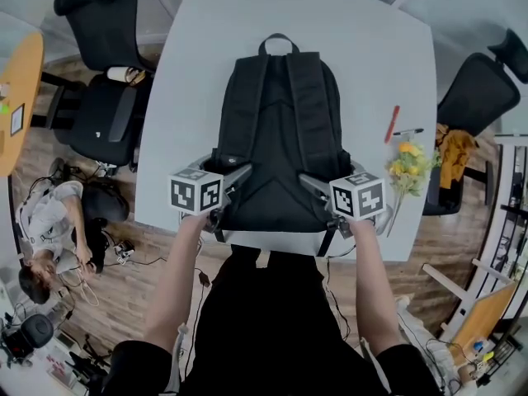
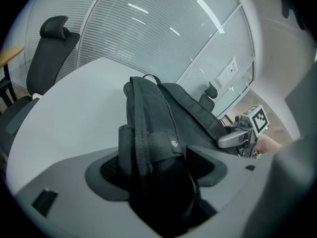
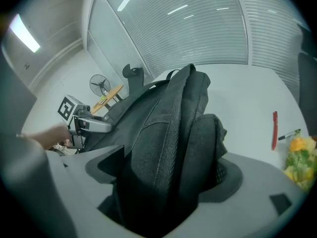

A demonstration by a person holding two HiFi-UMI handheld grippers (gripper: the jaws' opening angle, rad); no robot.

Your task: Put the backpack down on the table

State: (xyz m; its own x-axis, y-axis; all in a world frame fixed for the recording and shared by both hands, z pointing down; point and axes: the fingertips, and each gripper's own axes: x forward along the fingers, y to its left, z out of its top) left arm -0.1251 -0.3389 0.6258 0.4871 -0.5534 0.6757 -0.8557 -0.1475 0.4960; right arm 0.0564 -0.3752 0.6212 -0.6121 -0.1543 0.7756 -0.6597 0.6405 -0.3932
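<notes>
A black backpack lies flat on the white table, shoulder straps up and top handle pointing to the far edge. My left gripper sits at its near left corner and my right gripper at its near right corner. In the left gripper view the jaws stand wide with the backpack's side between them, not squeezed. The right gripper view shows the same: wide jaws around the backpack's edge. Each gripper sees the other across the bag.
A red pen, a black marker and a bunch of yellow flowers lie on the table to the right of the bag. Black office chairs stand at the left and right. A person crouches on the floor at left.
</notes>
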